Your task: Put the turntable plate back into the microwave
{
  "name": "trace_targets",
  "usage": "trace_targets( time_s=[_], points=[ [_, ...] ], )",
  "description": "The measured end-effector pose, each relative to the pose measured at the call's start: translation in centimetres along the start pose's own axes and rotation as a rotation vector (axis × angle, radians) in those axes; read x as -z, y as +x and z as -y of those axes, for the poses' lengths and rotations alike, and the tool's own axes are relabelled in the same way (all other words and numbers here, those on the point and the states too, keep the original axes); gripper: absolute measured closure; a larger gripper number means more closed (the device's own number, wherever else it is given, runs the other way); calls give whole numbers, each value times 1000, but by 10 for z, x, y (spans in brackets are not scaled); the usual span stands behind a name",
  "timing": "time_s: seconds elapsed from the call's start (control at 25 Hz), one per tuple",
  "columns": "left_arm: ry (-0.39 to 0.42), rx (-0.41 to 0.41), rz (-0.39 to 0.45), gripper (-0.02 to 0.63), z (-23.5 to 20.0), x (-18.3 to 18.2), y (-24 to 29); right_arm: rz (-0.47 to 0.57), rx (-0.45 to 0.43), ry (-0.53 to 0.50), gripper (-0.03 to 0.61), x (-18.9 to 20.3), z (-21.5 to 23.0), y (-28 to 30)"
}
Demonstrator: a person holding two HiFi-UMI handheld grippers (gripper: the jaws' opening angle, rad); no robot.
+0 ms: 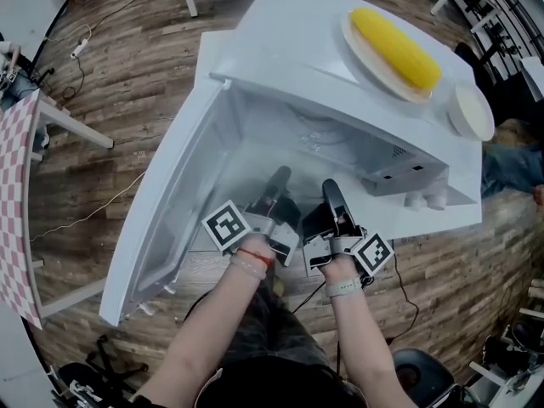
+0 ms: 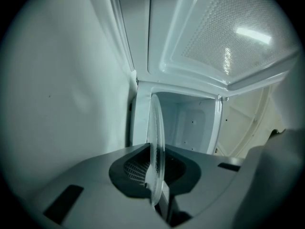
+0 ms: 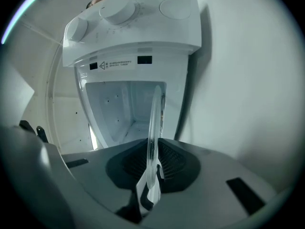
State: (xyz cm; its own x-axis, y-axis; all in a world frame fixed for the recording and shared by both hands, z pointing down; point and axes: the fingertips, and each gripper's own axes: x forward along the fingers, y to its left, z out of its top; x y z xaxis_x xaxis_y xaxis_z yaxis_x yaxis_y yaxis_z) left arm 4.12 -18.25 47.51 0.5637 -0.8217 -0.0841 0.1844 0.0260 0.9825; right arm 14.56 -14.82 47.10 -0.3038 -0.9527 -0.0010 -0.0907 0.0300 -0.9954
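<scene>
Warning label [image 3: 119,64] print too small to read, turntable plate [image 2: 156,144] edge-on — face unseen

Head view: from above, looking steeply down on the open microwave [image 1: 289,32]. Left and right gripper views: close at its mouth, facing into the cavity [image 2: 190,123], which all three views share.

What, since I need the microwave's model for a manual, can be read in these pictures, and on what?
No text is legible.
Warning sticker on the microwave front, right gripper view: triangle sign plus print too small to read.
Dial markings below the knobs: too blurred.
Square marker on the left gripper and another on the right gripper: patterns, no words.
</scene>
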Motion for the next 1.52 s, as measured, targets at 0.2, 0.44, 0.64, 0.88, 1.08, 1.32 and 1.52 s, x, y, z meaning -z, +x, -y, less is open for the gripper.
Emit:
trace_targets(
  time_s=[0.2,0.44,0.64,0.88,1.08,1.32,1.52],
  points=[
    [5,9,13,580,-4,-1,5,-10,13,27,532,7,6,-7],
    [13,7,20,580,-5,-2,8,-37,9,35,532,17,6,-8],
    [38,17,18,580,-5,-4,10,-38,4,26,531,16,8,-4],
    [72,5,3,580,-9,-10,19,-16,-9,15,520,11,9,5],
    [63,9,-7,580,-7,-12,26,-3,5,47,522,6,11,11],
    [39,39,0,580,-1,-12,28,9,7,66,523,0,11,18],
    [77,21,-36,580,-3,-7,27,11,9,76,523,-6,12,22]
  ],
)
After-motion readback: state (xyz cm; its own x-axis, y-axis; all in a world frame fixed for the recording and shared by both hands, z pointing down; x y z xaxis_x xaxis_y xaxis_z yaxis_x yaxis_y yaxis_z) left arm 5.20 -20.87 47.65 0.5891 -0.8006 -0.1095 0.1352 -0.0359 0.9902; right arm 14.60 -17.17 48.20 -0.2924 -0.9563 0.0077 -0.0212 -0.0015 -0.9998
